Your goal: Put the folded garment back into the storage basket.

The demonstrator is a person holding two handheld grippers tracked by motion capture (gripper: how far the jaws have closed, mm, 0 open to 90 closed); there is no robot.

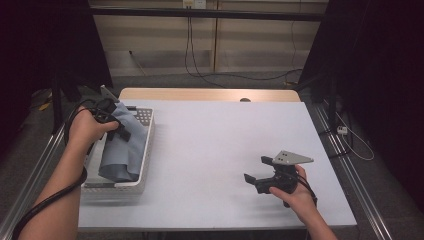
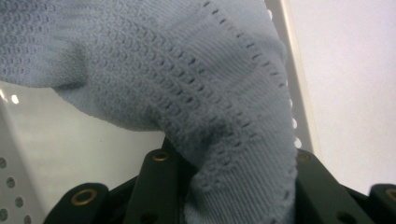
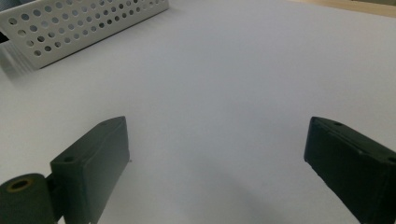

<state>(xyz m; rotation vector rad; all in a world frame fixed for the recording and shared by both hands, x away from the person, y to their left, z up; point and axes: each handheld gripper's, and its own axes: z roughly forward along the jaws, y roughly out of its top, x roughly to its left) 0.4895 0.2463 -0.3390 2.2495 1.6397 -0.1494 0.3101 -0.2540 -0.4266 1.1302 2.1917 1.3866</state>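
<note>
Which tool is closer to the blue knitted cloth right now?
Left. The left tool is clamped on the blue knitted cloth over the white basket; the right tool sits open far across the table.

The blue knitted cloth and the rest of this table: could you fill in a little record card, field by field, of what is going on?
Held item: blue knitted cloth, hanging into the basket
Holder: left gripper, jaws clamped on the cloth
Container: white perforated basket, at the table's left edge
Other tool: right gripper, jaws wide apart, nothing between them
Surface: white table
</note>
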